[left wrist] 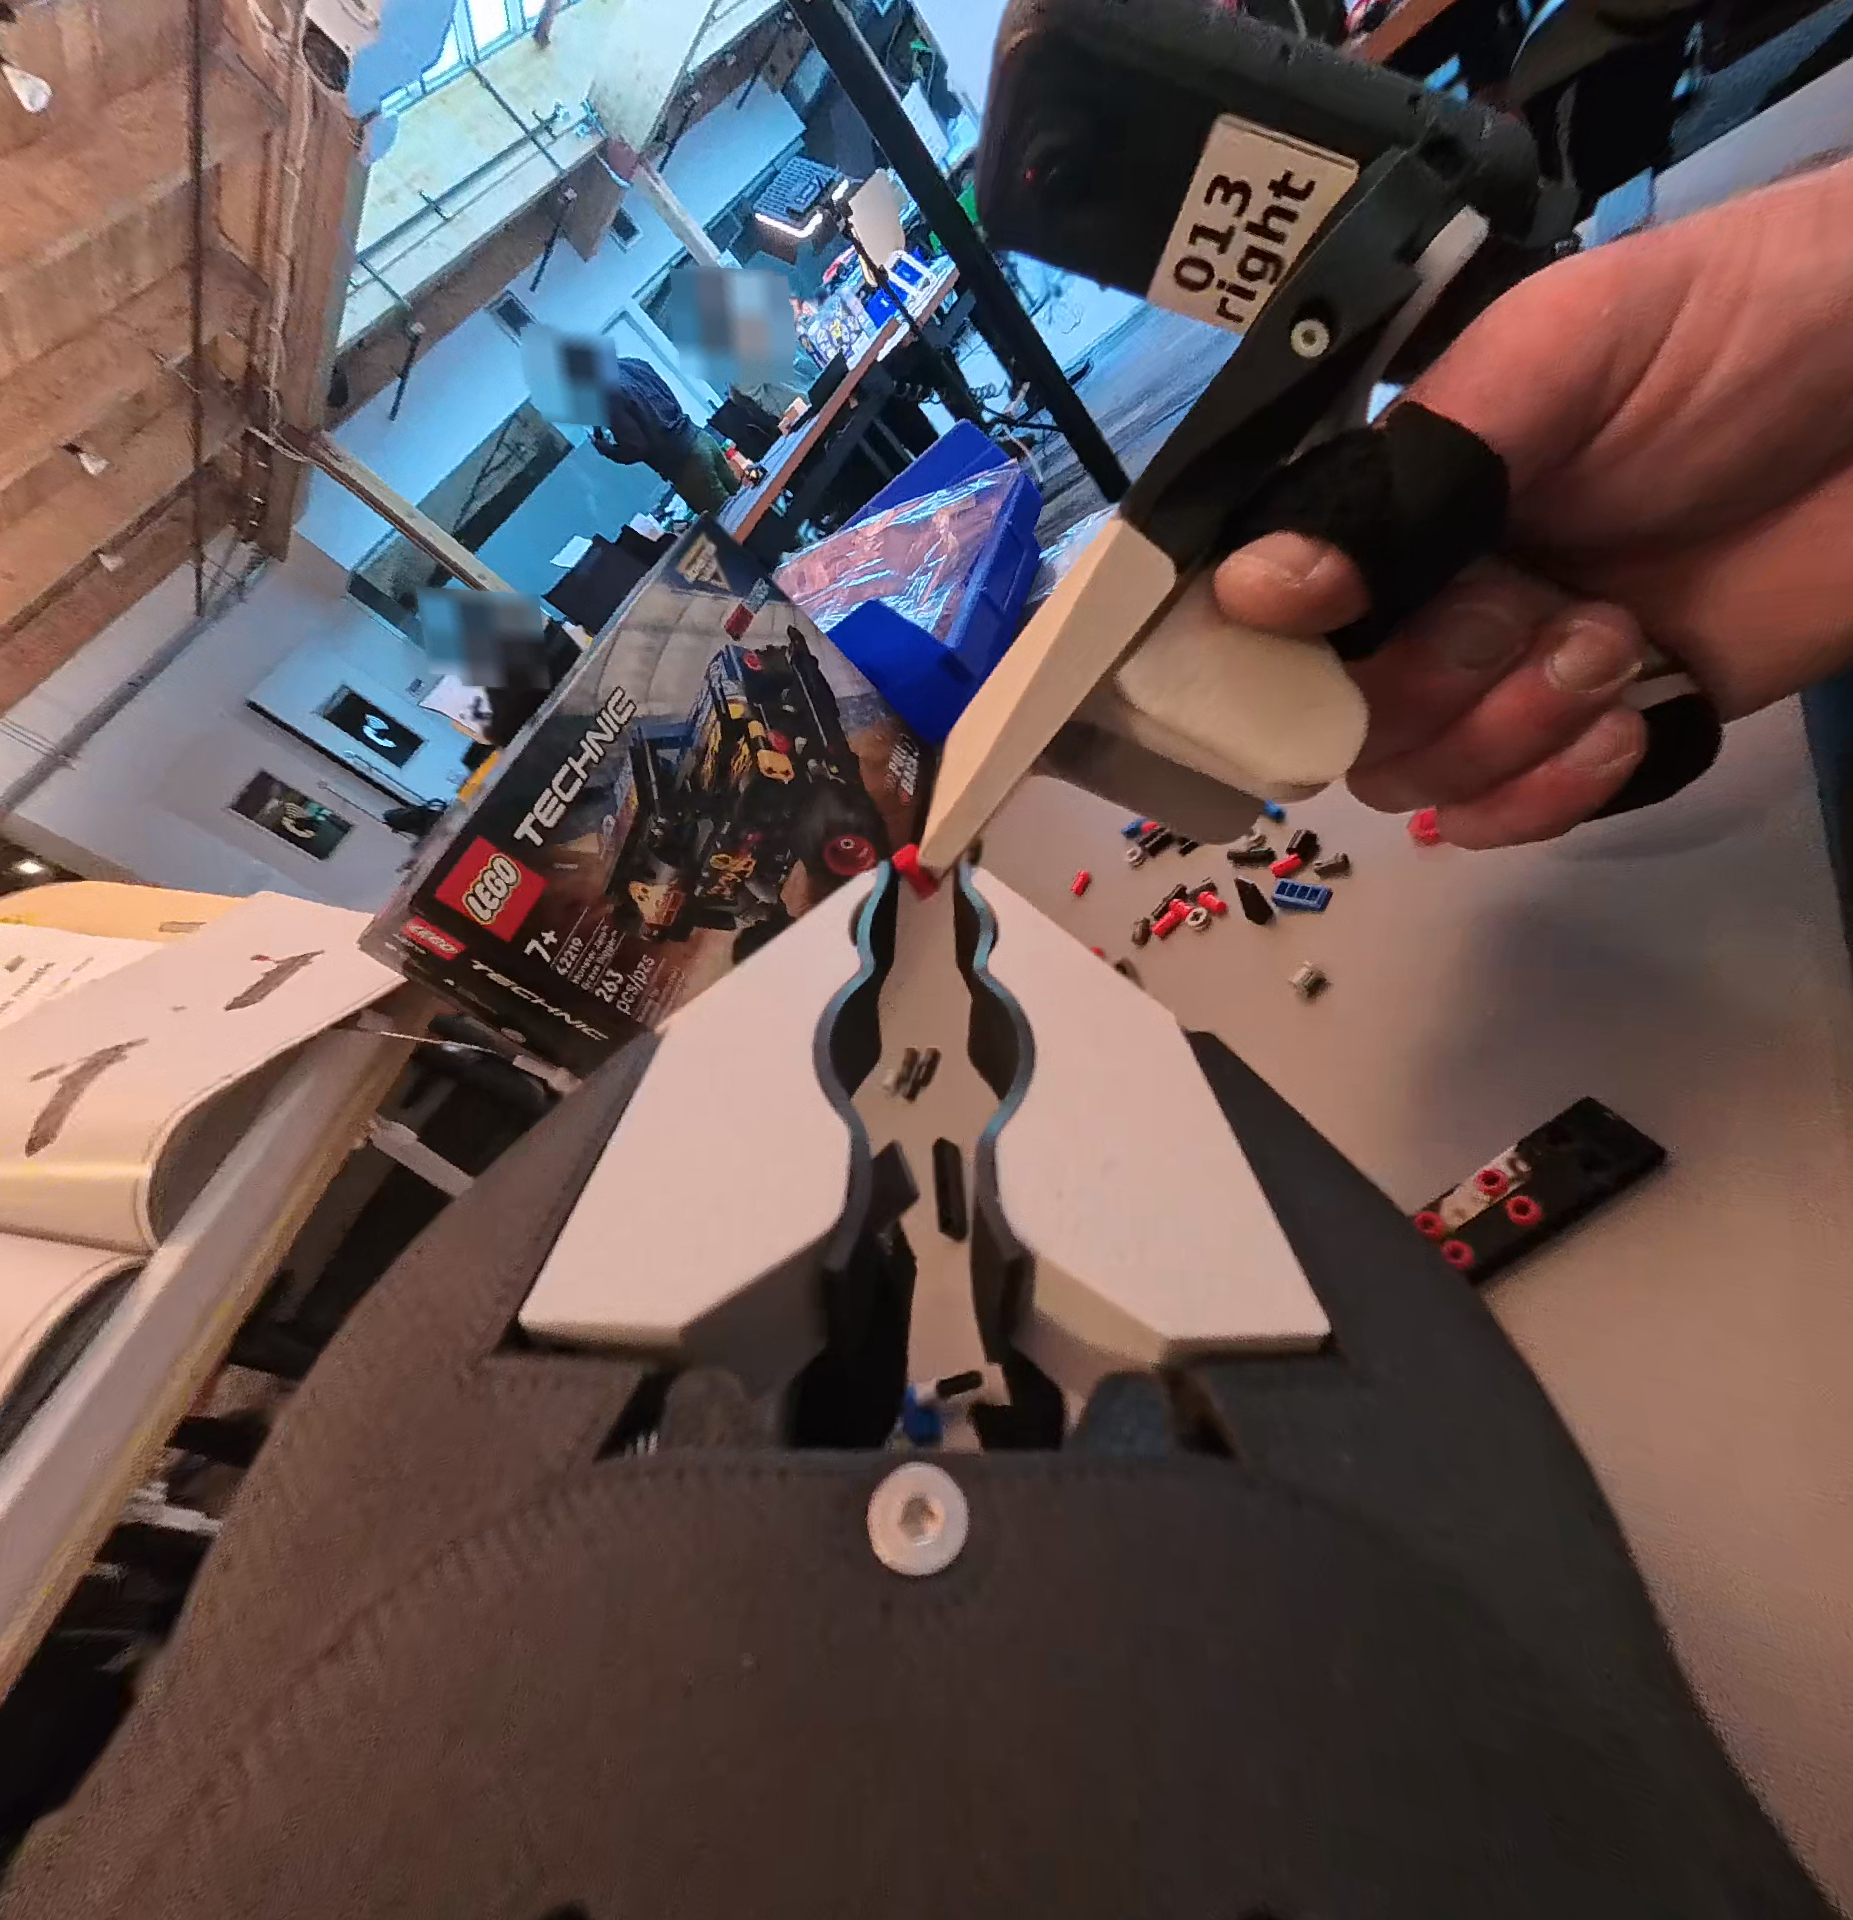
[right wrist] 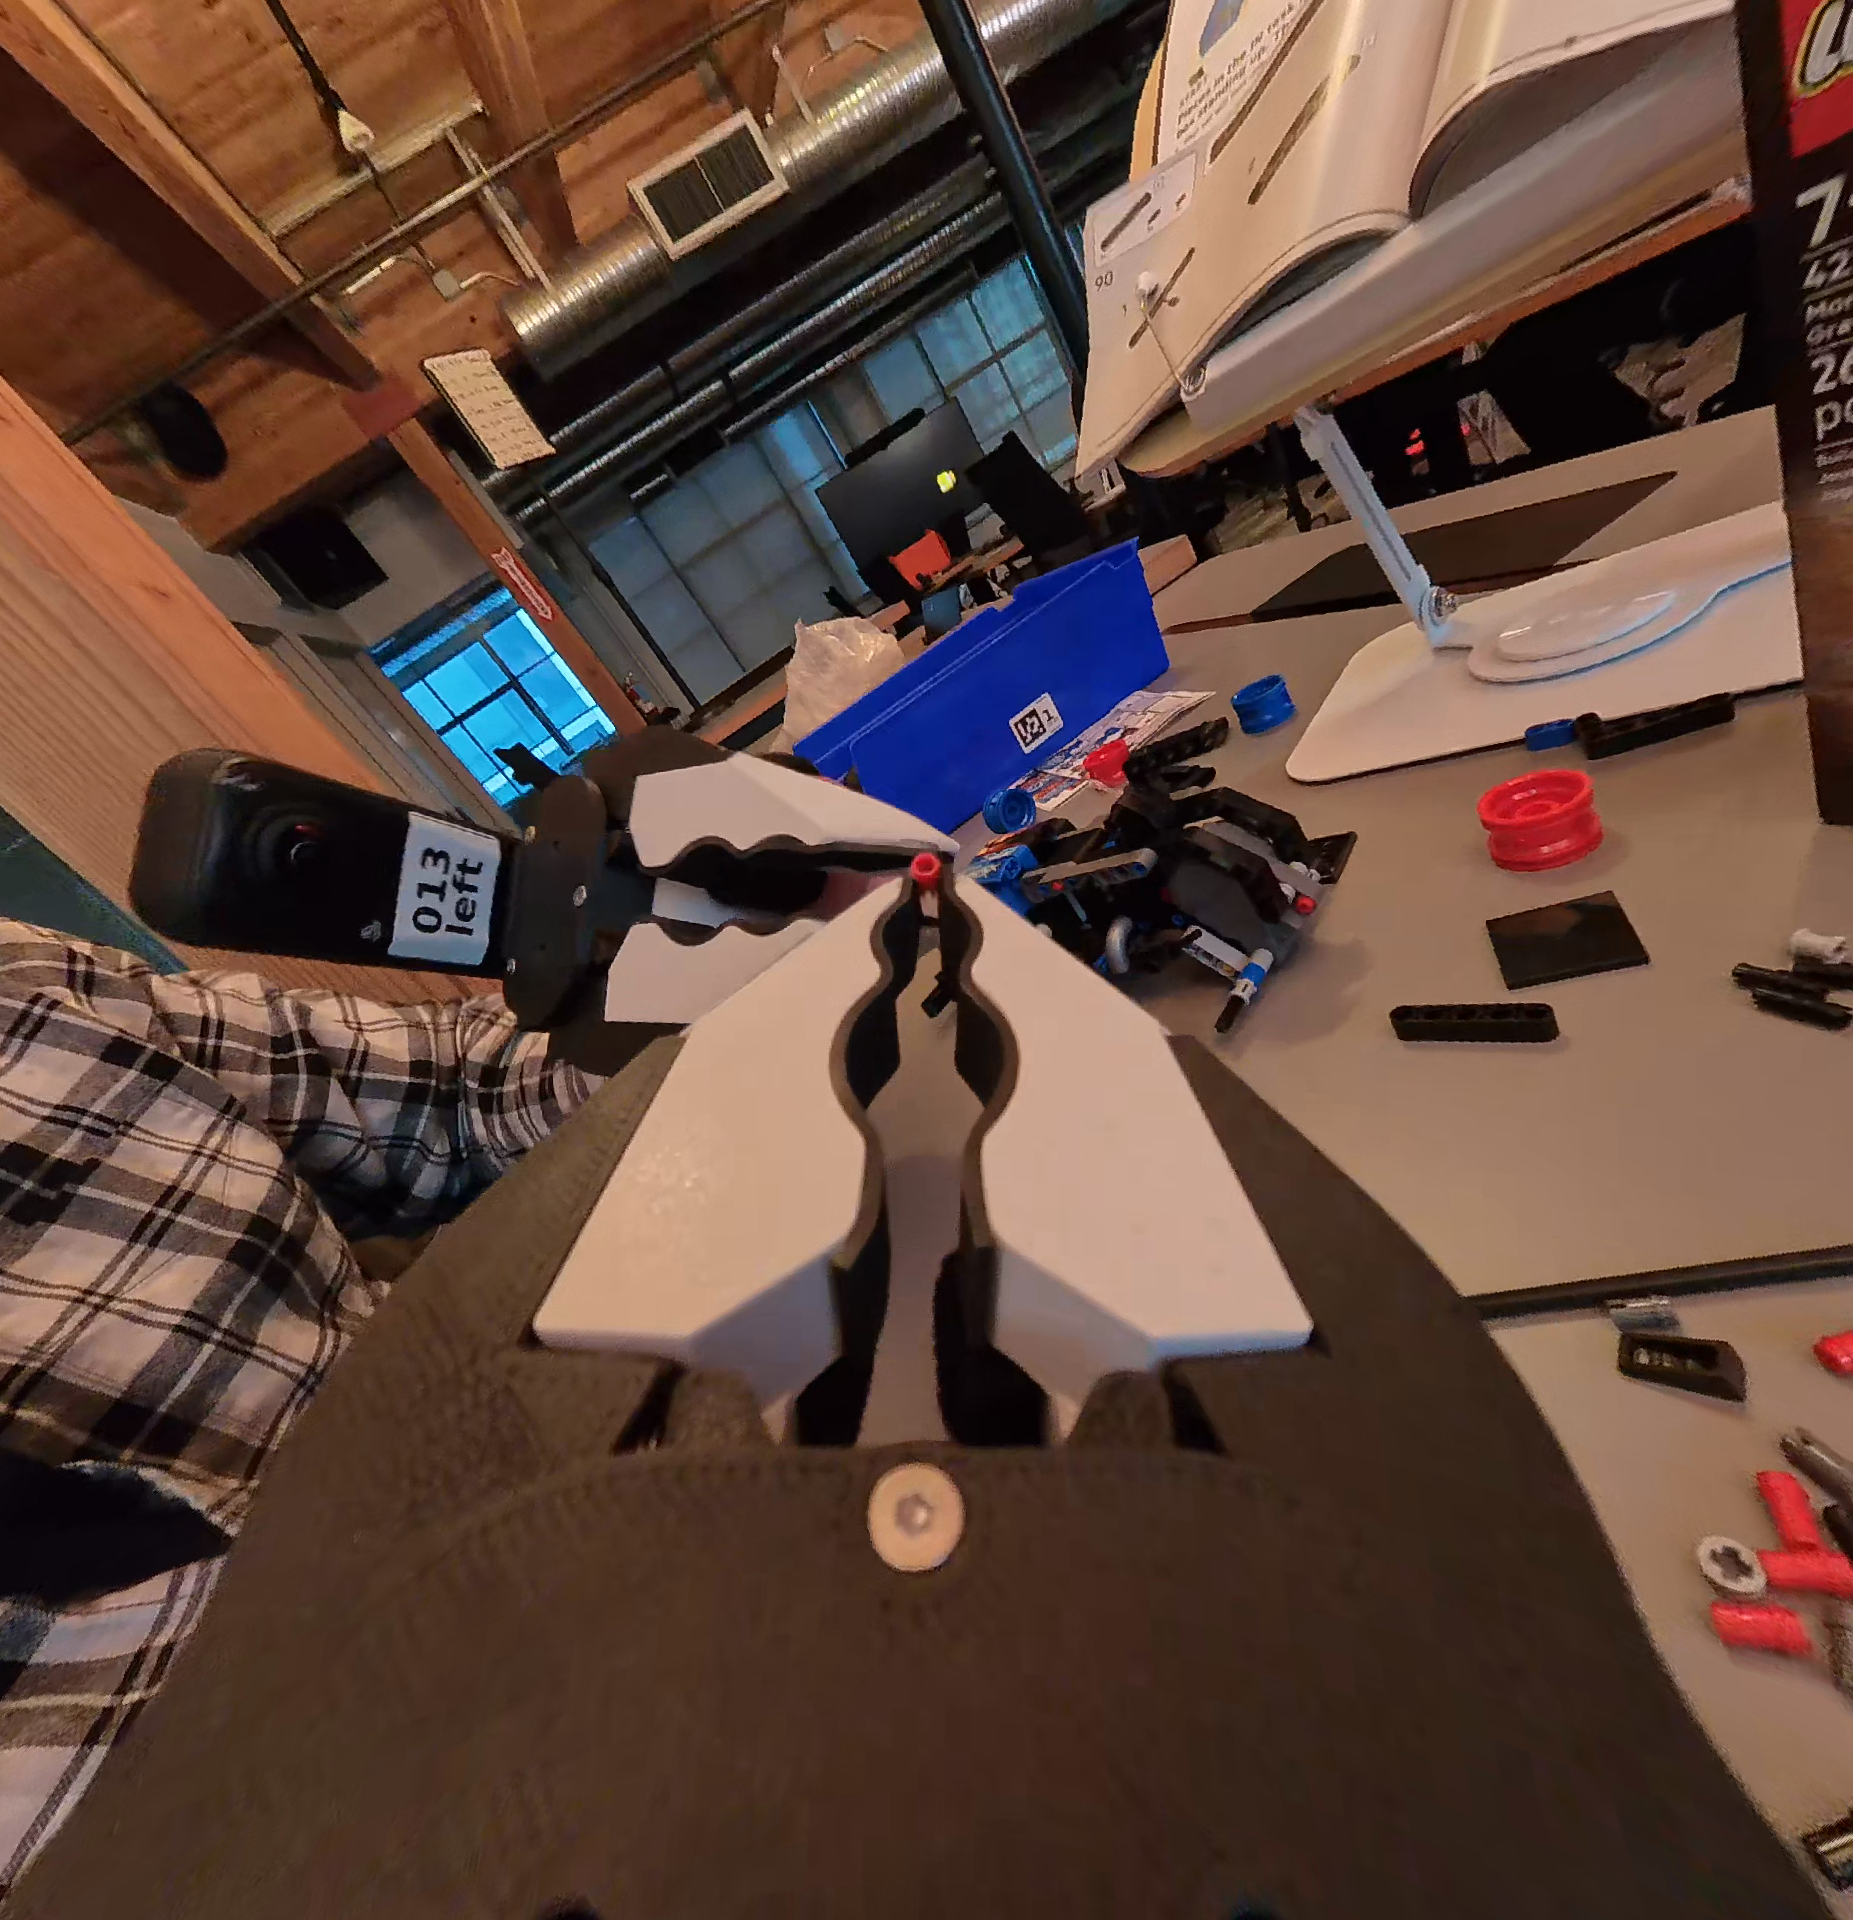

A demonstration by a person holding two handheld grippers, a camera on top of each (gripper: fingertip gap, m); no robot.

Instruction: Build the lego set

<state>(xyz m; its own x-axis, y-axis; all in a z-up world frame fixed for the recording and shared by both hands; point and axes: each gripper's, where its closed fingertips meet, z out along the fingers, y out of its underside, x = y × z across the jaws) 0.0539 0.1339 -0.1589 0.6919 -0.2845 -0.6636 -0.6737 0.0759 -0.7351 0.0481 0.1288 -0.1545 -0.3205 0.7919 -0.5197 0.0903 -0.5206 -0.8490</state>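
A small red pin [left wrist: 914, 869] sits where the tips of both grippers meet, held above the grey table [left wrist: 1587, 997]. My left gripper [left wrist: 922, 875] has its jaws closed to a narrow gap with the pin between the tips. My right gripper [left wrist: 934, 854] comes in from the upper right in a person's hand [left wrist: 1587, 540], its pointed tip against the pin. In the right wrist view the pin [right wrist: 924, 871] stands end-on between my right gripper's tips [right wrist: 932, 889]. The left gripper [right wrist: 943, 854] reaches in from the left. The partly built black and blue model [right wrist: 1182, 862] lies on the table behind.
The set's box [left wrist: 641, 831] and a blue bin [right wrist: 1005, 686] stand at the back. An open instruction book [right wrist: 1369, 156] rests on a white stand. Loose parts [left wrist: 1213, 894], a red wheel [right wrist: 1537, 821], a black beam [right wrist: 1473, 1021] and a black plate with red pins [left wrist: 1535, 1184] lie scattered. My left and right fingertips are right by each other. Both grippers' tips are roughly 15 cm from the black beam [right wrist: 1473, 1021].
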